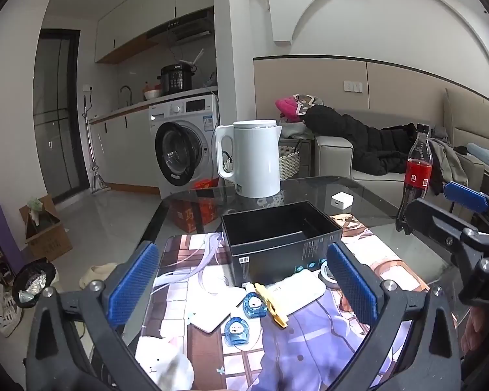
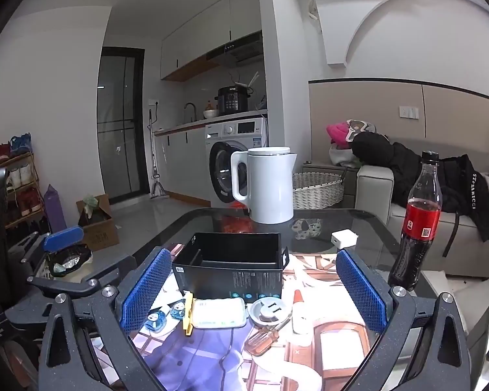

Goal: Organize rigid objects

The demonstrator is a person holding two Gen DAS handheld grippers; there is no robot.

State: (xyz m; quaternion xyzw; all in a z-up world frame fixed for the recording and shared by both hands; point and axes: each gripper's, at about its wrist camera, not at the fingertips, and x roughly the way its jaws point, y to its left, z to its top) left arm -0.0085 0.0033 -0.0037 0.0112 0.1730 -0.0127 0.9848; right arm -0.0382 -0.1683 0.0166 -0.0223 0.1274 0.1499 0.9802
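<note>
The left gripper hovers above the near edge of a glass bench, jaws spread wide and holding nothing. The right gripper hangs beside it, equally wide and empty. Between and just beyond their blue pads, small items lie on a printed mat: two blue clips, a yellow clip, a white case, a round white plug, a clear-handled screwdriver and a white tube. Just behind them sits an open black box, empty as far as can be seen. Farther back on the bench stand a white kettle, a small white cube and, to the right, a cola bottle partly full. Beyond the bench are a washing machine, a woven basket and a sofa heaped with dark clothes.
</note>
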